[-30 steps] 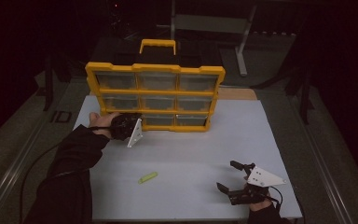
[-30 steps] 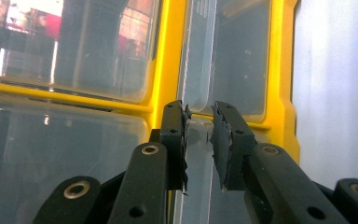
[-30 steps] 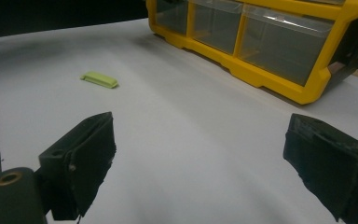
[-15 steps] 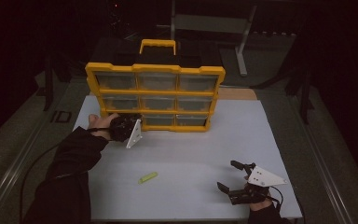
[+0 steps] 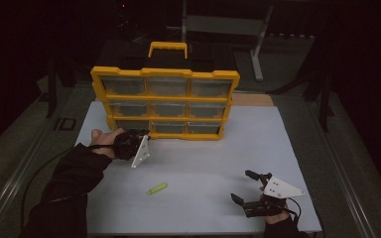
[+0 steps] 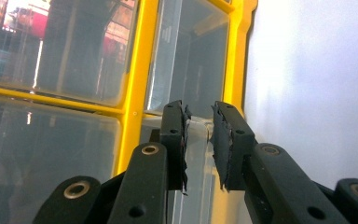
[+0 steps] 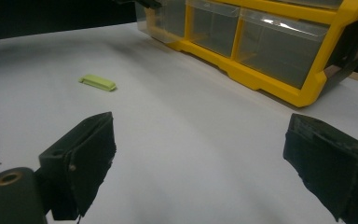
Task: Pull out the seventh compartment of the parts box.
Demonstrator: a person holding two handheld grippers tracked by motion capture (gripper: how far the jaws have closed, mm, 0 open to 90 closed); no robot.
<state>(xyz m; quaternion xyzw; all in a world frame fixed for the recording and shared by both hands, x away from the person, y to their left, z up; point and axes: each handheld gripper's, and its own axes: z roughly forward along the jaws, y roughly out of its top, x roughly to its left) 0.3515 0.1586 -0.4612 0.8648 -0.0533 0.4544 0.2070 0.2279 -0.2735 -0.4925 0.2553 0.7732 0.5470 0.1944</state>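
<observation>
A yellow organizer point(image 5: 164, 74) with clear drawers stands upright at the back of the white board point(image 5: 203, 153). My left gripper point(image 5: 145, 134) reaches its bottom-left drawer point(image 7: 165, 18), which stands a little out of the frame. In the left gripper view my left gripper point(image 6: 199, 119) has its jaws nearly together, and the pads pinch the drawer's clear pull tab point(image 6: 198, 140). A small light-green flat piece point(image 5: 157, 188) lies loose on the board, and it is also in the right gripper view point(image 7: 98, 82). My right gripper point(image 5: 241, 185) rests at the front right, open and holding nothing point(image 7: 200, 135).
The organizer has a yellow carry handle point(image 5: 167, 48) on top. Metal rails point(image 5: 25, 163) run along both sides of the board. Dark stands point(image 5: 258, 44) rise behind the table. Bare board lies between the green piece and my right gripper.
My left gripper has drawn back a little from the organizer toward the person, still on the bottom-left drawer's tab. The right gripper has stayed put.
</observation>
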